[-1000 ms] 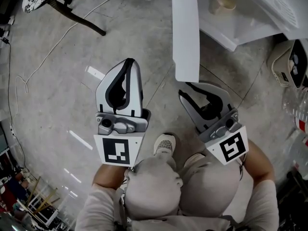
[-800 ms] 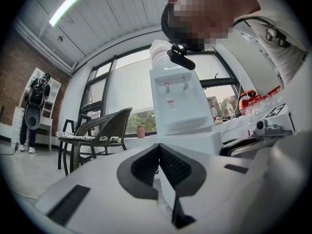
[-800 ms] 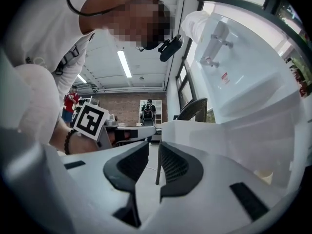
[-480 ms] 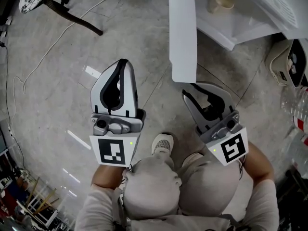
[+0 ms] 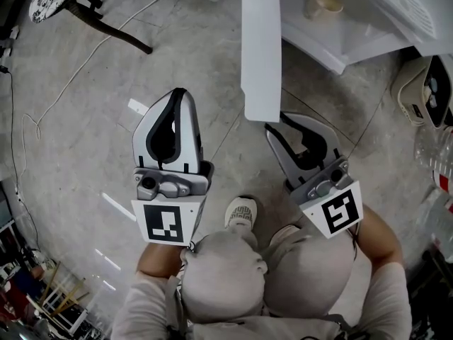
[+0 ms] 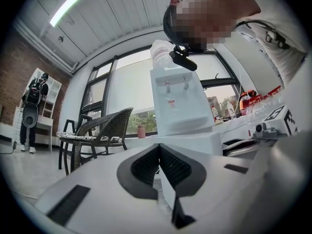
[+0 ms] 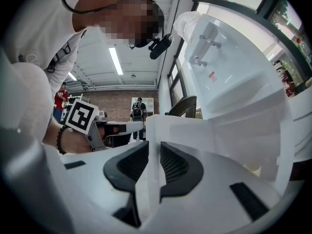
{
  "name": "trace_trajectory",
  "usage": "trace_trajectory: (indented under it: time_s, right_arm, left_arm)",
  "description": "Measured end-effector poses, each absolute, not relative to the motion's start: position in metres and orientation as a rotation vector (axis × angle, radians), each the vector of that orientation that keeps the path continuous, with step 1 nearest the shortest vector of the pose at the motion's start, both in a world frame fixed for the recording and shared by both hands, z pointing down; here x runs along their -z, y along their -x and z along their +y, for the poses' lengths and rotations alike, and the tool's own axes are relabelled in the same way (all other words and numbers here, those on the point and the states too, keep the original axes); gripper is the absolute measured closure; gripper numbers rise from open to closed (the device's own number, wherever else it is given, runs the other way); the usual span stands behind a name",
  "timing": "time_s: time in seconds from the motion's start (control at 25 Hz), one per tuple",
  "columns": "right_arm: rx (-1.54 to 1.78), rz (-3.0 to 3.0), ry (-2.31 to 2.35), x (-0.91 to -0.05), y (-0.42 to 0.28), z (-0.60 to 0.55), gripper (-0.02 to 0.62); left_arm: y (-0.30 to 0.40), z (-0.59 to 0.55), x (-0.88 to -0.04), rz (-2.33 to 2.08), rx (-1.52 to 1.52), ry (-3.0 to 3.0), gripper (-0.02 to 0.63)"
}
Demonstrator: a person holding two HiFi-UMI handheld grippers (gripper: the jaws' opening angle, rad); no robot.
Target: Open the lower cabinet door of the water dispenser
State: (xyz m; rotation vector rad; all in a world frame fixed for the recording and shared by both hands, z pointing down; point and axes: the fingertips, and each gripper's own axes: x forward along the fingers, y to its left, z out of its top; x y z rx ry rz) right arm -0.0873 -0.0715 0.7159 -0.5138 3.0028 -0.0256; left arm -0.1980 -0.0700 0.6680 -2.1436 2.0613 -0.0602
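The water dispenser [image 5: 386, 6] stands at the top right, its lower cabinet open with a pale cup [image 5: 324, 4] inside. The white cabinet door [image 5: 260, 41] swings out toward me. My right gripper [image 5: 280, 123] is at the door's free end. In the right gripper view the door panel [image 7: 181, 130] runs between the dark pads [image 7: 175, 165], so the right gripper [image 7: 154, 147] is shut on it. My left gripper [image 5: 178, 95] hovers over the floor left of the door, shut and empty. Its pads meet in the left gripper view [image 6: 158, 149], which faces the dispenser [image 6: 181, 101].
A dark chair leg [image 5: 113, 27] and a white cable [image 5: 64, 91] lie on the concrete floor at the upper left. A beige appliance [image 5: 423, 91] and bottles sit at the right edge. My shoe [image 5: 242, 212] is between the grippers. A wicker chair [image 6: 102, 130] stands beside the dispenser.
The door's free end has swung slightly to the left, and the right gripper has followed it. The left gripper has barely shifted.
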Motion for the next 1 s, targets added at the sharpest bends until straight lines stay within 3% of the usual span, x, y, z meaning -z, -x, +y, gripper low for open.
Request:
trace_trajectory:
  time_s: [1.0]
  right_arm:
    - [-0.011,3.053,0.288,-0.718,0.211,-0.063,0.511]
  left_arm:
    - [0.241,-0.044,-0.686,2.194,0.108,2.068,0.600]
